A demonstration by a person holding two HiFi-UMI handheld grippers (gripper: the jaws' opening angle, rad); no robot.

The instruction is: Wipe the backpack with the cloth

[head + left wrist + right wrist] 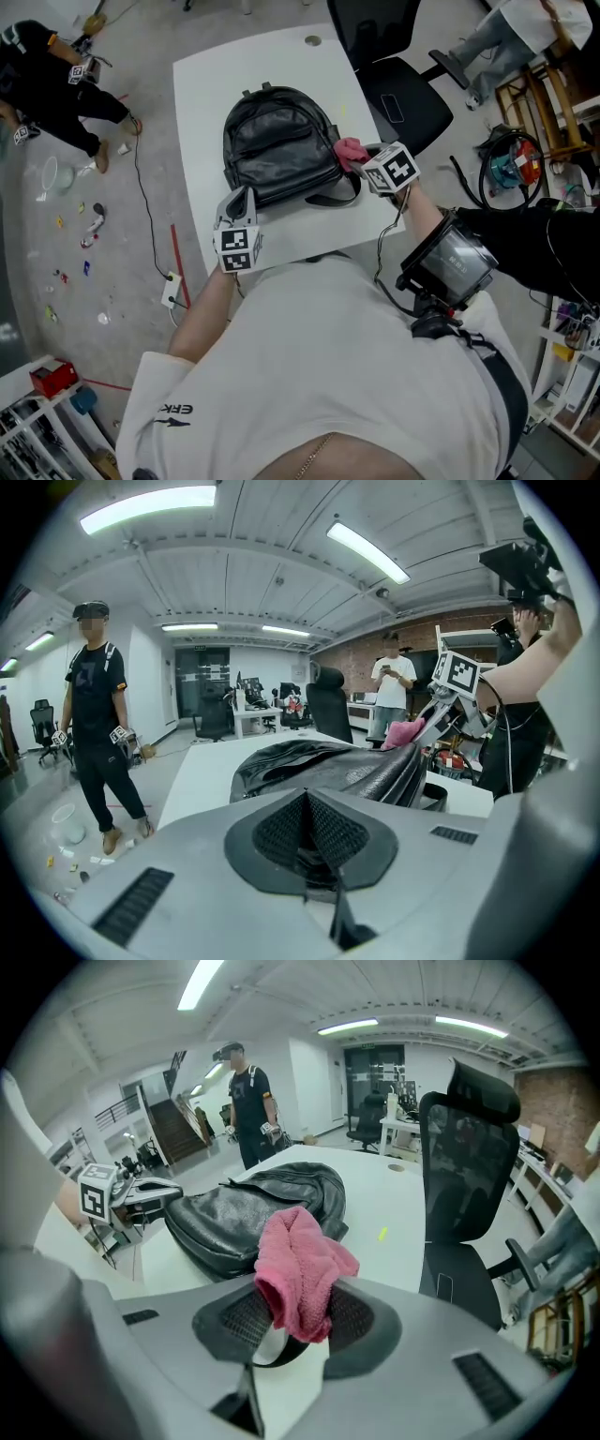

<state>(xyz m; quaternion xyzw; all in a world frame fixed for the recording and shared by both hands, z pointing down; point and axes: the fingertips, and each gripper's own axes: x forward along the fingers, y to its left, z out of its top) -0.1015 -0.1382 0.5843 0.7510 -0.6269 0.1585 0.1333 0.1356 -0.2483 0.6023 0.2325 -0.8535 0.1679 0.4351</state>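
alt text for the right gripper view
The right gripper is shut on a pink terry cloth, with a black leather backpack lying on a white table beyond it and a black office chair to the right.

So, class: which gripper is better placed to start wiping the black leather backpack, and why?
Right. The right gripper is shut on the pink terry cloth, right beside the black leather backpack. The left gripper is shut, with no cloth, at the backpack's near corner.
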